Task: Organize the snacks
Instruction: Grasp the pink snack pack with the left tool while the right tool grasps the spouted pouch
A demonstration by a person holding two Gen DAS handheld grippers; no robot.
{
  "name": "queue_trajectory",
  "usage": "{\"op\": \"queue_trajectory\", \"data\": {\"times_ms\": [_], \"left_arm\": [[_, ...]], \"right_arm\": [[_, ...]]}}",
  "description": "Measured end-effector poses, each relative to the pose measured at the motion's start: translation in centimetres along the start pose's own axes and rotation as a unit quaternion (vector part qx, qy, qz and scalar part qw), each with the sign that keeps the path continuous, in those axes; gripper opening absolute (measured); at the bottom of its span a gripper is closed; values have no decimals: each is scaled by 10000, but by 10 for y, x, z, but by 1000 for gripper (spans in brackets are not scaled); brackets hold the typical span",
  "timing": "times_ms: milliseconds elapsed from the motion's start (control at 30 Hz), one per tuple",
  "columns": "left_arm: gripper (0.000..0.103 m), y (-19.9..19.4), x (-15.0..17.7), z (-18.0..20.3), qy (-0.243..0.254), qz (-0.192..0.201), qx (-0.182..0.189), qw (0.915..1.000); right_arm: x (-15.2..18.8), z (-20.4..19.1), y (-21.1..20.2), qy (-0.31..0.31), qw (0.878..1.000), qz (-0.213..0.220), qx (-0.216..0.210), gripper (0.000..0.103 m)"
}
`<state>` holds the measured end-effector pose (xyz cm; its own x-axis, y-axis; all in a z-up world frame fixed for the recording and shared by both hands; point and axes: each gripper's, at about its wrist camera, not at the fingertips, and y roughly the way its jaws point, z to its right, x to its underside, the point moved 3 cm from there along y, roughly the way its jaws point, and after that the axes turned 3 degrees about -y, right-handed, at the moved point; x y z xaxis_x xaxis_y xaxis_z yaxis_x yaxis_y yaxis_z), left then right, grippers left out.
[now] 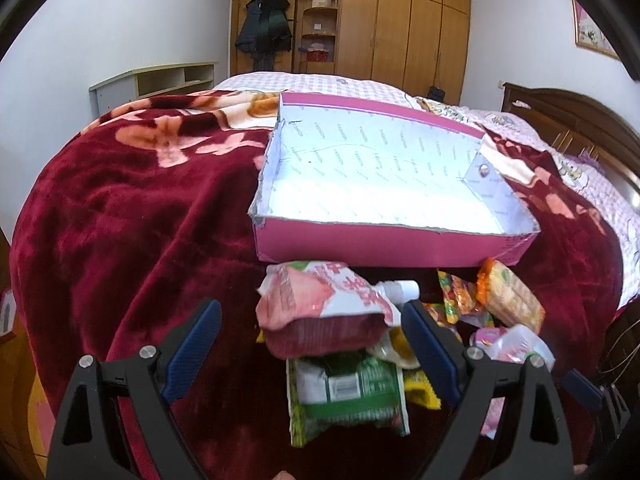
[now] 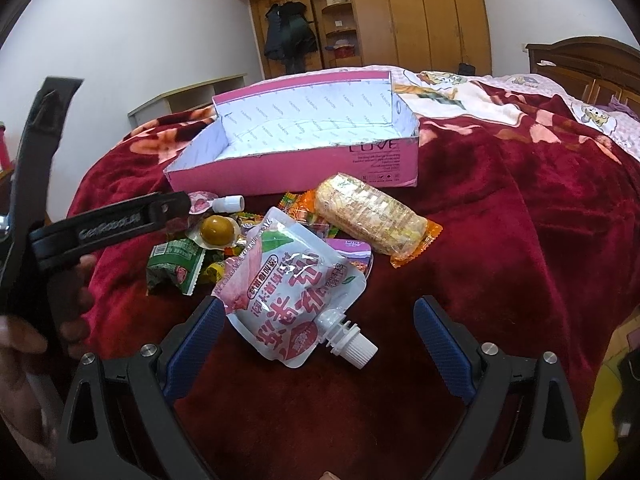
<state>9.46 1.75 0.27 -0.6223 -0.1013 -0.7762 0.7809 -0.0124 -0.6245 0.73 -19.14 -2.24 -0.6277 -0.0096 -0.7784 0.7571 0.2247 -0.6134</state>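
Note:
A pile of snacks lies on a red blanket before an empty pink box [image 1: 360, 240] with white lining, also in the right wrist view [image 2: 304, 172]. My left gripper [image 1: 312, 344] is open, its fingers on either side of a pink spouted pouch [image 1: 320, 304] above a green packet [image 1: 348, 396]. My right gripper [image 2: 320, 344] is open around another pink spouted pouch [image 2: 292, 292]. A cracker roll in orange wrap [image 2: 372, 216] lies just right of the pile, also in the left wrist view [image 1: 512, 296]. A green packet [image 2: 176, 264] and a brown sealed egg [image 2: 216, 230] lie on the left.
The red flowered blanket [image 1: 140, 220] covers the bed, with a pink checked sheet [image 1: 320, 80] beyond it. A dark wooden headboard [image 1: 580, 120] stands at the right, a wardrobe [image 1: 400, 20] and a low shelf [image 1: 160, 80] behind. The left gripper's body [image 2: 100, 232] reaches in from the left in the right wrist view.

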Motion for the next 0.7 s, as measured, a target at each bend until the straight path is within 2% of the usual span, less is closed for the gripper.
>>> {"op": "queue_trajectory", "data": {"times_ms": [333,700], "left_arm": [[94,27,-3,-4,-3,47,-108,9999],[94,43,4,-26,-631,-185,172,9977]], "right_arm": [[0,-2,15,-38,9999,-97,-55,97],[3,-1,27,20,9998,-145,-124,97]]}}
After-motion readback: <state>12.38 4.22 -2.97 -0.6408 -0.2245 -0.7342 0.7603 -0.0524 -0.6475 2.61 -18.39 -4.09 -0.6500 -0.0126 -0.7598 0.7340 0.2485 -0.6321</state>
